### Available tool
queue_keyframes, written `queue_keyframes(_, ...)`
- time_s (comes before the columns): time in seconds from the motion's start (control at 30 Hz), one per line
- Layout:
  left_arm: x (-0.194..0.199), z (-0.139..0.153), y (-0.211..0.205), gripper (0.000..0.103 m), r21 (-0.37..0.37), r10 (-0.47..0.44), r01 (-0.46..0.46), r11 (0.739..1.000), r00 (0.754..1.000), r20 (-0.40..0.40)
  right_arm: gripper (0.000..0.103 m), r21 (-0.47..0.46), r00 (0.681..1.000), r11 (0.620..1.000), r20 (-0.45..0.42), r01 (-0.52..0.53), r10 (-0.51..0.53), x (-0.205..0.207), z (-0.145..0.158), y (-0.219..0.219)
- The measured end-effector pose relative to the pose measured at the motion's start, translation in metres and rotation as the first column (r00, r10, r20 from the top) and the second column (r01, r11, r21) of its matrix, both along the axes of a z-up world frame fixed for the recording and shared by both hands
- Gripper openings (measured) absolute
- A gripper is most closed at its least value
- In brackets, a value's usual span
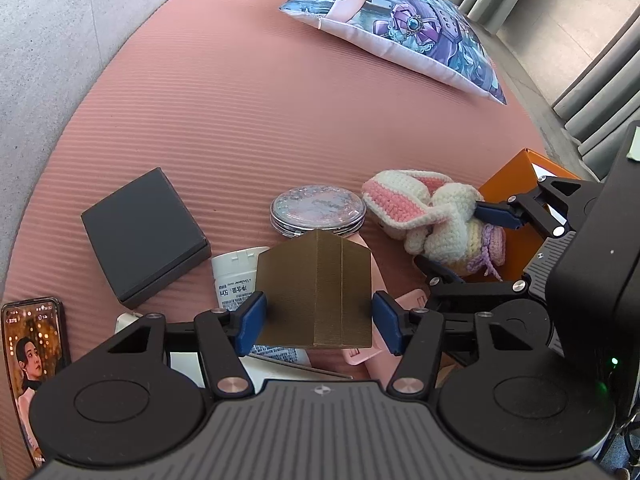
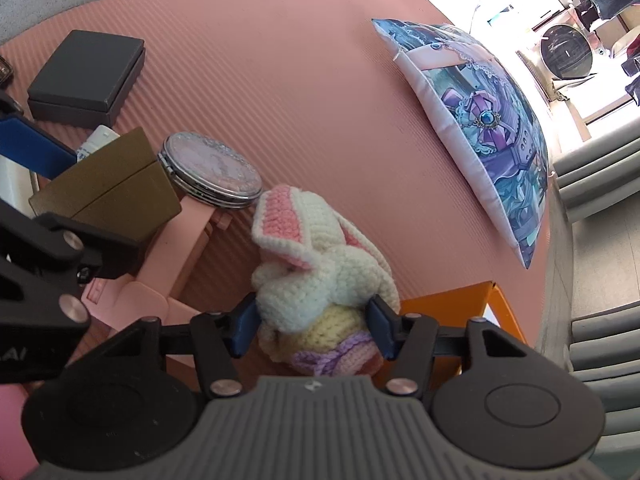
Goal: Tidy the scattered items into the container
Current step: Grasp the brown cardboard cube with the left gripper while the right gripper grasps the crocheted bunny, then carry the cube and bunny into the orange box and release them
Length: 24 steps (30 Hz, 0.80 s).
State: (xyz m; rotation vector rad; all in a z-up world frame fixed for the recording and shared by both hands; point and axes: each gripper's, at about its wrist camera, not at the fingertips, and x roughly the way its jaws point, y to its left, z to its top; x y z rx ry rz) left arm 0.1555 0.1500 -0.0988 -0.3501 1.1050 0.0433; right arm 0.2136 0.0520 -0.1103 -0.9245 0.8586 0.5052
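Your left gripper (image 1: 318,316) has its blue fingers (image 1: 251,318) on both sides of the brown cardboard box (image 1: 316,292), pressing its side walls; it looks grasped and a little above the things under it. Your right gripper (image 2: 312,326) has its fingers (image 2: 240,330) clenched on the crocheted bunny (image 2: 320,280), at the yellow body under the long ears.

The orange container (image 2: 448,304) is just beside the bunny, on its far side from the brown box, and partly under your right gripper. I judge the step in hand is to carry both things there. The bunny is soft, so hold it low on the body and do not pull by the ears. The brown box is stiff but smooth; keep the grip level so it does not turn between the pads. Put the bunny in first, because it is nearest, then bring the brown box over the rim.

Counted, on the pink mat (image 1: 224,120):
- one brown box, and one dark grey box (image 1: 144,236) beside it, away from the bunny
- one round compact mirror (image 1: 318,210), just beyond the brown box
- one white tube (image 1: 234,276), partly under the brown box
- one pink plastic holder (image 2: 172,256) under the brown box
- one phone (image 1: 36,356), beyond the grey box
- one printed pillow (image 1: 404,28), well apart
- one bunny, one container
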Motion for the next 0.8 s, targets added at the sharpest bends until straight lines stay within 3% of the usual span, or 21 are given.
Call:
queue_keyframes(0.23,-0.006,0.003,-0.002,0.062,0.006,-0.015,0.014,1.000,1.000,0.016,0.046,0.101,0.999,0.994,-0.010,0.045,-0.044,-0.005,0.012,-0.009)
queue_keyframes(0.3,-0.007,0.004,-0.003,0.062,0.013,-0.026,0.025,1.000,1.000,0.016,0.032,0.135,0.998,0.989,-0.012,0.060,-0.059,-0.008,0.018,-0.012)
queue_keyframes(0.37,-0.009,0.004,-0.003,0.061,0.012,-0.028,0.028,1.000,1.000,0.013,0.028,0.173,0.997,0.982,-0.023,0.072,-0.069,-0.012,0.024,-0.016)
queue_keyframes(0.8,-0.014,0.008,0.014,0.057,-0.069,0.027,-0.025,0.997,0.999,0.026,0.024,0.347,0.980,0.926,-0.175,0.151,-0.094,-0.025,0.065,-0.043)
